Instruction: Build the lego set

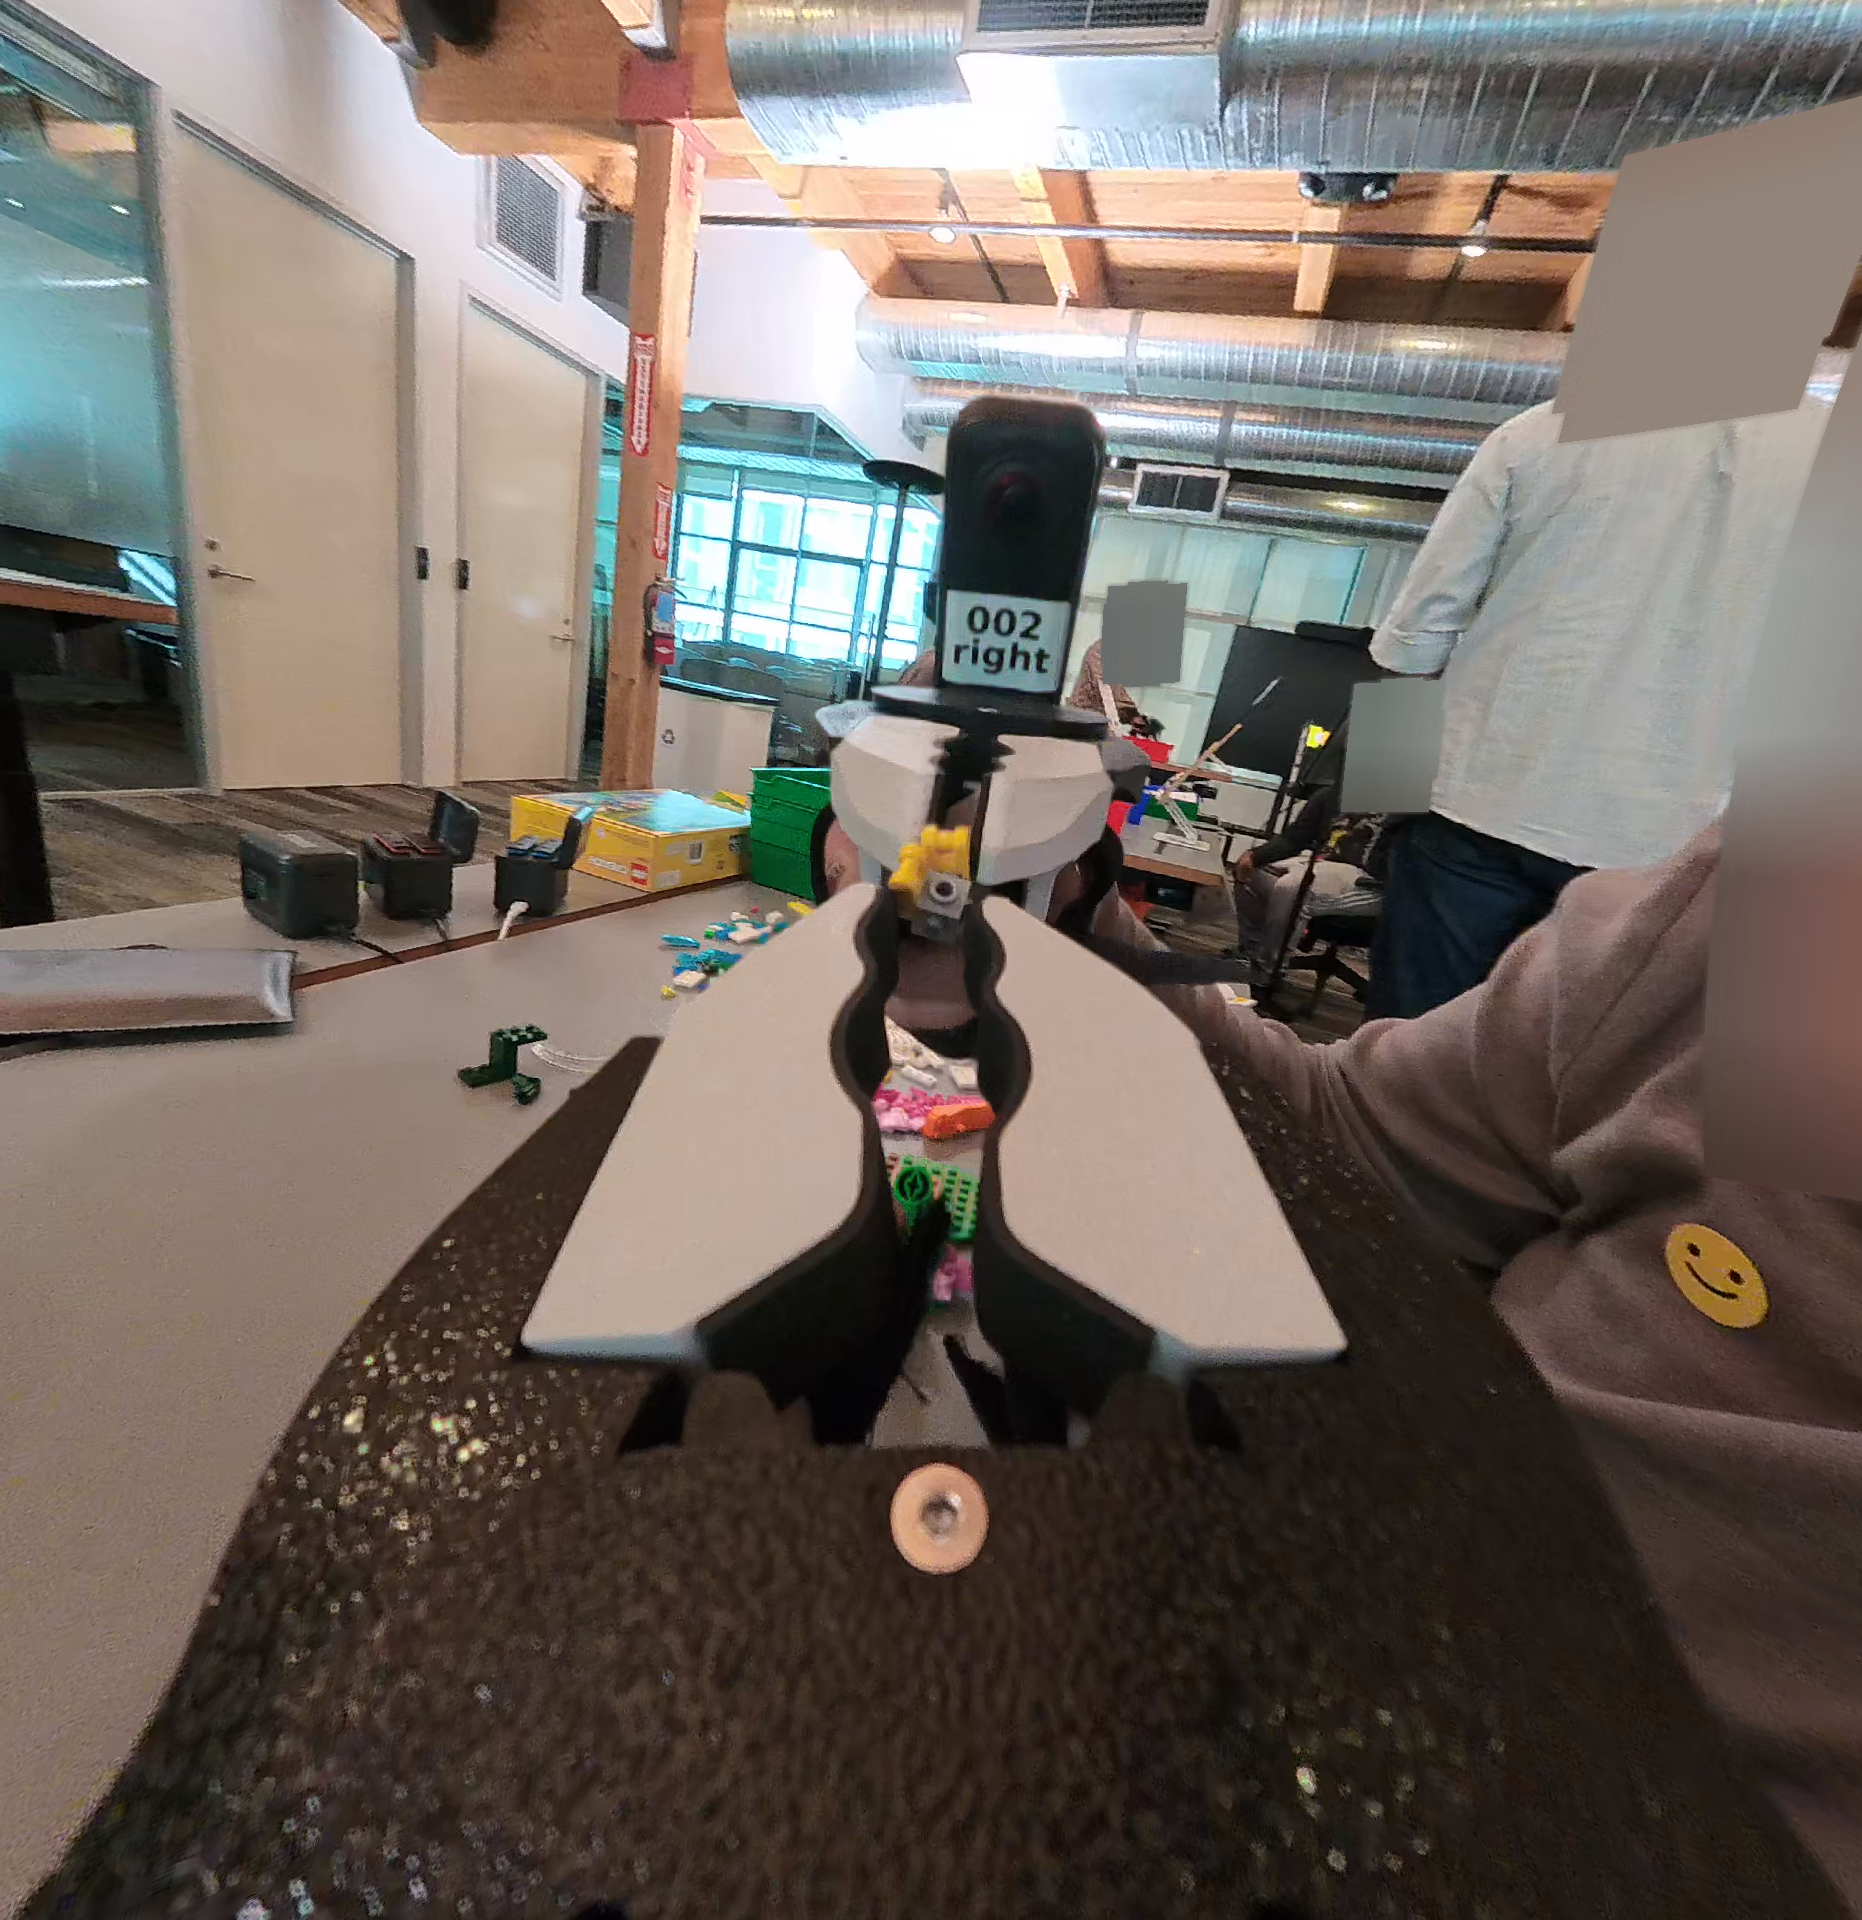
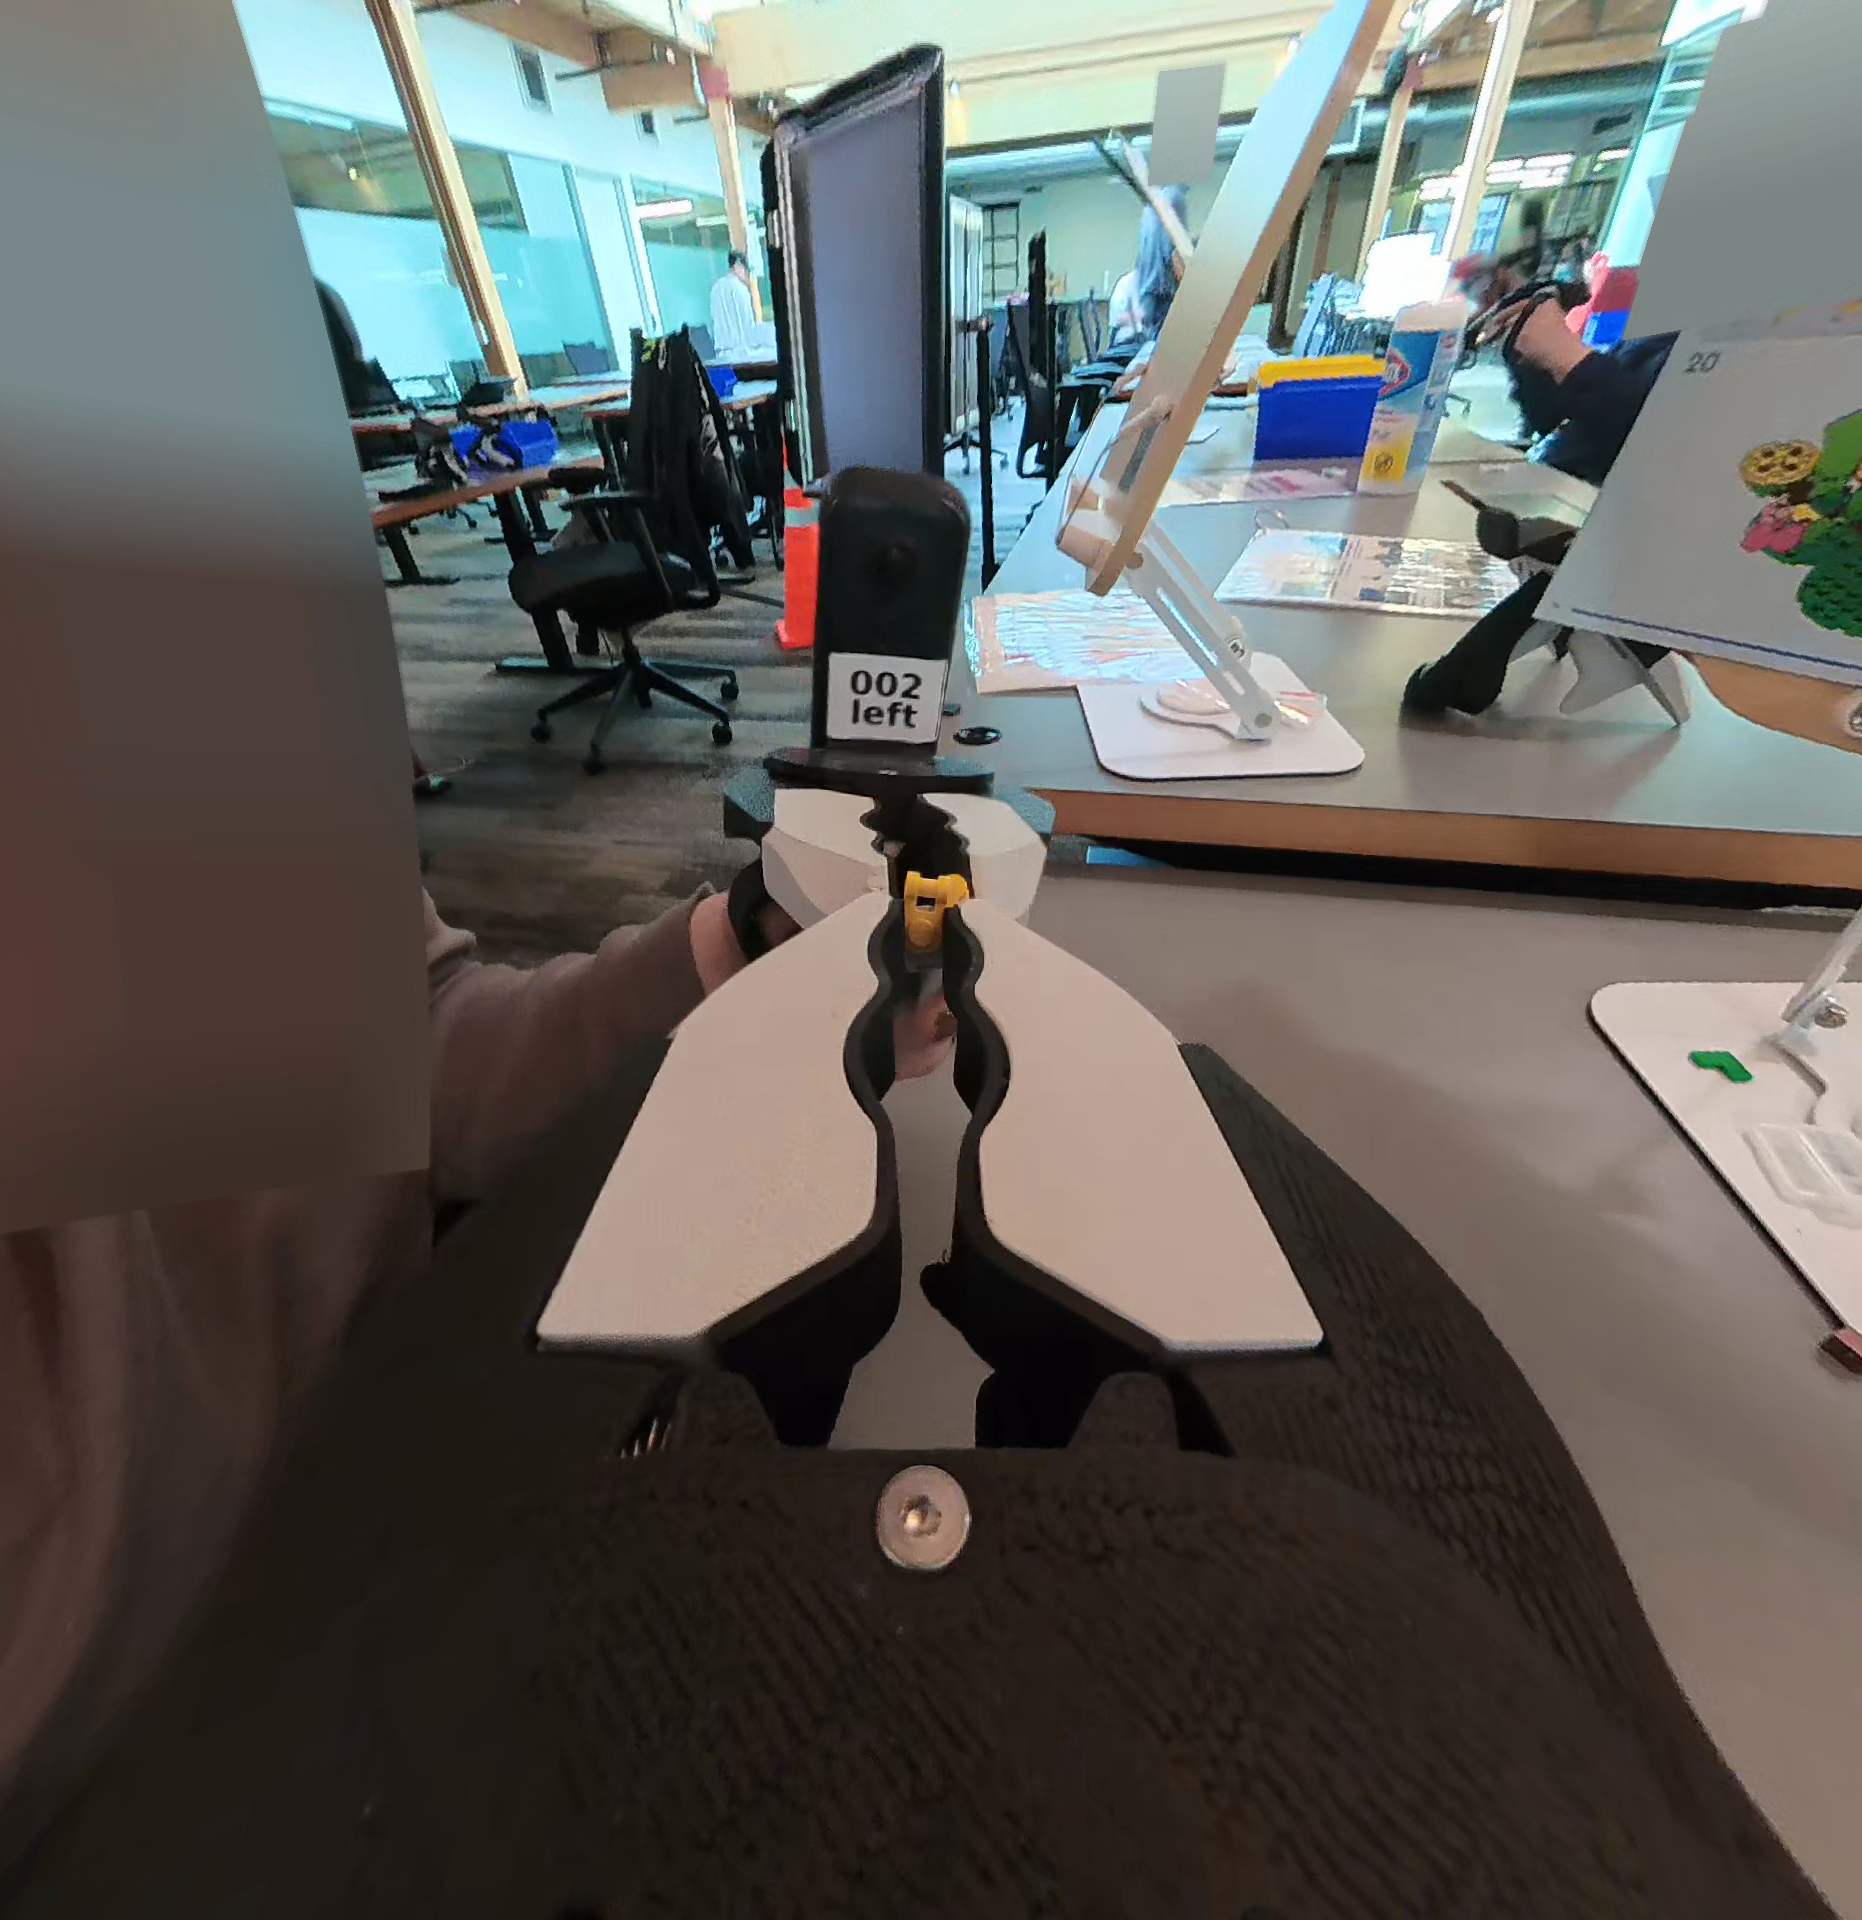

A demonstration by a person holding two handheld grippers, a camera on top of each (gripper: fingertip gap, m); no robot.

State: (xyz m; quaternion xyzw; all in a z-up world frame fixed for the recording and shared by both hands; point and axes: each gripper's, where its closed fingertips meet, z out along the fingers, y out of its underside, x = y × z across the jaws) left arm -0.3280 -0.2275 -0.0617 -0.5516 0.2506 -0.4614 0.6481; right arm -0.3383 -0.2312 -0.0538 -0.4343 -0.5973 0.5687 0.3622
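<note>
Left wrist view showing the left tongs (image 1: 932, 914) raised above the grey tabletop (image 1: 231, 1195), white-and-black fingers (image 1: 761, 1091) closing at their tips on a small grey studded lego block (image 1: 942, 899). Sitting against the top of that grey block: a small yellow lego clip piece (image 1: 925, 854), knobbly, with a stud on top and a short side arm. Facing nose to nose, the right tongs (image 1: 953, 831), tips meeting the same tiny assembly, topped by a black camera bearing a white label (image 1: 1020, 540). Lying on the tabletop below: a dark green lego bracket piece (image 1: 506, 1060), a scatter of blue, white and yellow bricks (image 1: 719, 940), pink bricks with an orange piece (image 1: 927, 1112), and a bright green studded plate (image 1: 932, 1195) glimpsed between the fingers. Standing farther back: a yellow lego box (image 1: 636, 836), stacked green bins (image 1: 787, 831), black charger cases (image 1: 407, 862).

Right wrist view showing the right tongs (image 2: 922, 930) pinching the yellow piece (image 2: 925, 906) from this side, fingers nearly together, the grey block hidden behind it. Opposing them, the left tongs (image 2: 906, 862), gripped by a hand in a brown sleeve (image 2: 719, 935). Propped at the right edge: an open instruction booklet with a flower-bouquet picture (image 2: 1758, 499) on a white stand (image 2: 1716, 1091), a small green brick (image 2: 1720, 1063) resting on the stand's base.
</note>
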